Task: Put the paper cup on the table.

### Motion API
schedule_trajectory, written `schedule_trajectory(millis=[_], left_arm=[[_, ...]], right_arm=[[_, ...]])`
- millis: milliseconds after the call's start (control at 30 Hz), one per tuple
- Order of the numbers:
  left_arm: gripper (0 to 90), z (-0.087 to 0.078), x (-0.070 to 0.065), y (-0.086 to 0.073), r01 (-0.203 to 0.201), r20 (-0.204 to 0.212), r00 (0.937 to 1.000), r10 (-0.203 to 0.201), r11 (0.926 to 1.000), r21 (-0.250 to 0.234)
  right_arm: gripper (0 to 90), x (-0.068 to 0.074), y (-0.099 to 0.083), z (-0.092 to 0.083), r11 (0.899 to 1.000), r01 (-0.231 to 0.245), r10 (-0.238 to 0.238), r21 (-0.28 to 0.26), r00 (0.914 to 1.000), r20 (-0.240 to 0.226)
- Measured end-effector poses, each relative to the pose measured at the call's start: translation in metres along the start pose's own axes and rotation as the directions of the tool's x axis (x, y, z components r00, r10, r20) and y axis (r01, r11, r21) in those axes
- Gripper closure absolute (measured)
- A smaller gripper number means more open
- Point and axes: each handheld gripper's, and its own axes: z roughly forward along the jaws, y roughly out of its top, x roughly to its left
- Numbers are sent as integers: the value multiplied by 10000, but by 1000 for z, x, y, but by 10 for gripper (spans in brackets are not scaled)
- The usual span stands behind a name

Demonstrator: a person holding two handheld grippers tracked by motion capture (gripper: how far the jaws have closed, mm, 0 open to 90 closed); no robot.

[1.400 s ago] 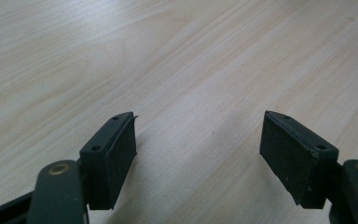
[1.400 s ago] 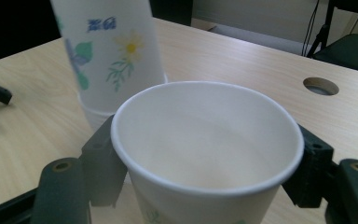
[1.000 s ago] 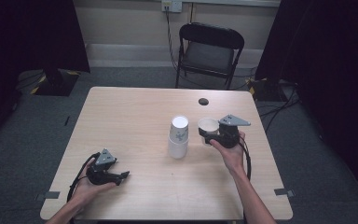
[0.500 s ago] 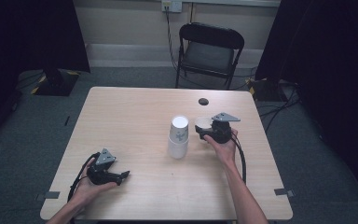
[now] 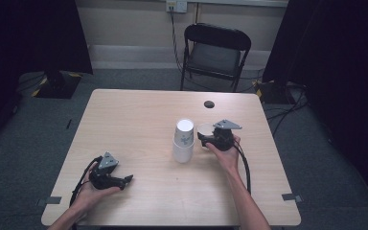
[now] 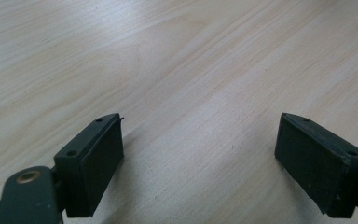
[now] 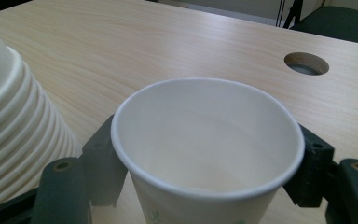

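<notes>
Wooden bench (image 5: 139,120), dark room. Right hand-held gripper (image 5: 205,139), jaws just widening, clasps an upright paper cup (image 7: 207,149) beside the cup stack (image 5: 183,141). Left hand-held gripper (image 5: 124,180) rests released, jaws just widened; the cup's green print is unreadable.

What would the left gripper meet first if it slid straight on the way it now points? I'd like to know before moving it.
Probably nothing: the left gripper, jaws open and empty, points along bare table. The stack of cups seems to stand off that line, though depth is unclear.
</notes>
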Motion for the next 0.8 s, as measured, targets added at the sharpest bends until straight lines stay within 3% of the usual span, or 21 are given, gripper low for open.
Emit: schedule_trajectory(millis=[267,567,800], left_arm=[[150,0,0,0,8,-11,10000,-8,10000,-29],[150,0,1,0,-62,14,10000,62,10000,-7],[143,0,2,0,-119,99,9999,119,9999,17]], right_arm=[[274,2,-6,-11,9992,36,-39,392,9999,97],[266,2,-11,-10,9988,-59,52,480,9999,158],[167,0,-14,-8,9964,-352,359,775,9993,-70]])
